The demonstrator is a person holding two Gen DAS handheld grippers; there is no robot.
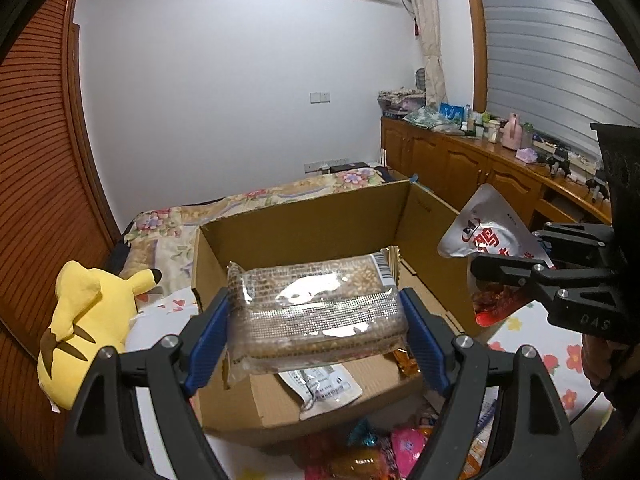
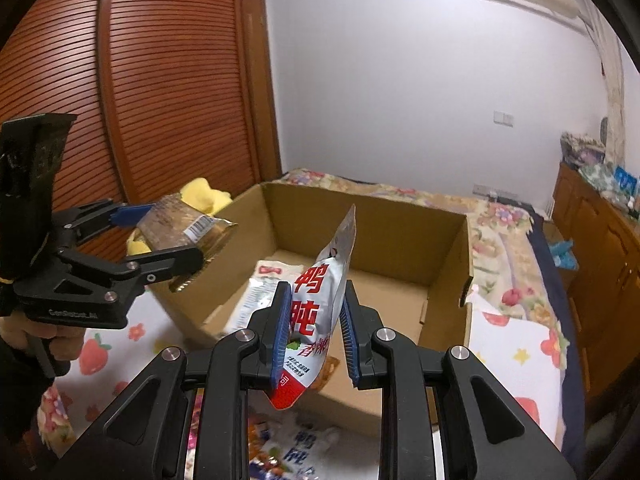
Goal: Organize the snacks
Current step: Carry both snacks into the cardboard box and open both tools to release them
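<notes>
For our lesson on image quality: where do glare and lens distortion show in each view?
Left wrist view: glare whitens the clear snack wrapper in the left gripper; the wardrobe bows. Right wrist view: the white pouch in the right gripper reads sharply; black vignette fills the corners.

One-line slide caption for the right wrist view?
Right gripper holds a white pouch above the cardboard box; left gripper holds a clear packet.

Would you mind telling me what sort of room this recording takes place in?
Most likely a home bedroom: a bed with a floral quilt, a louvred wooden wardrobe and a yellow plush toy beside the cardboard box.
</notes>
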